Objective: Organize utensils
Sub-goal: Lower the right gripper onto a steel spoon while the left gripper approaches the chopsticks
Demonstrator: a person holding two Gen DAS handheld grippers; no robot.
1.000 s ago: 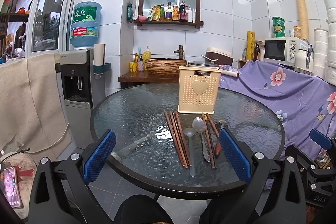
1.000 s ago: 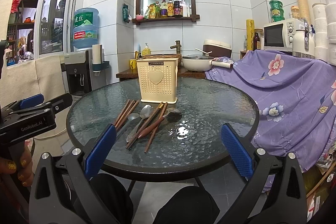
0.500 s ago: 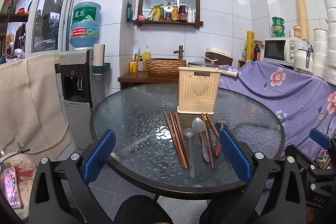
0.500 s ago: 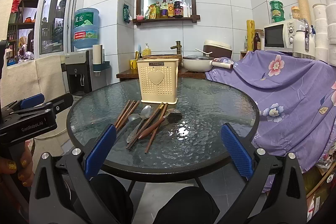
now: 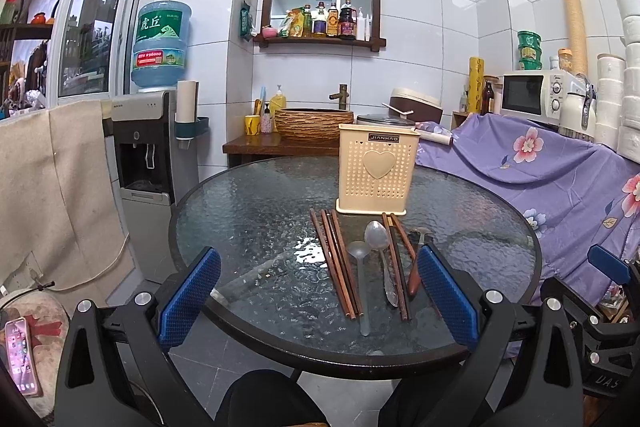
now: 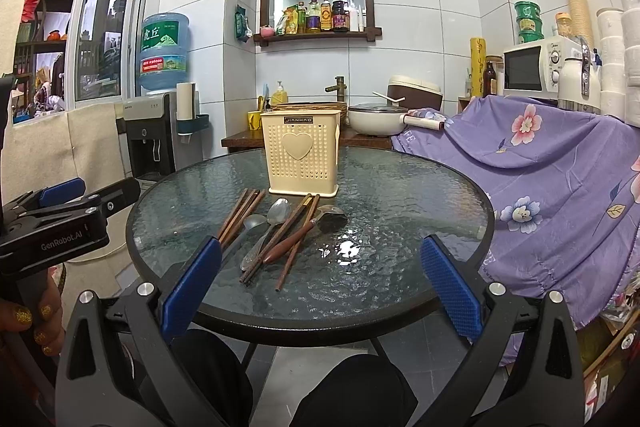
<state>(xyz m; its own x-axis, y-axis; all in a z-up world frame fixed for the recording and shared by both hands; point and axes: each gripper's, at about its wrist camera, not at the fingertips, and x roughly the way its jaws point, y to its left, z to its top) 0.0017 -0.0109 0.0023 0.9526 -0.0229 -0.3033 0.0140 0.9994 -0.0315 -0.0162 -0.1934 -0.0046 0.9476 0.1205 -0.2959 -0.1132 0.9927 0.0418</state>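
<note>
Left wrist view: both grippers (image 5: 318,297) spread, holding nothing — brown wooden chopsticks (image 5: 336,263) and metal spoons (image 5: 380,255) all lie on the round glass bench (image 5: 248,211) before the cream perforated plastic holder (image 5: 378,169); nothing sorted yet.

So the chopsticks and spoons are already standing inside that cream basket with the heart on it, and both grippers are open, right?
Not quite. The chopsticks and spoons lie flat on the glass table in front of the cream basket, as the left wrist view shows. Both grippers are open.
</note>
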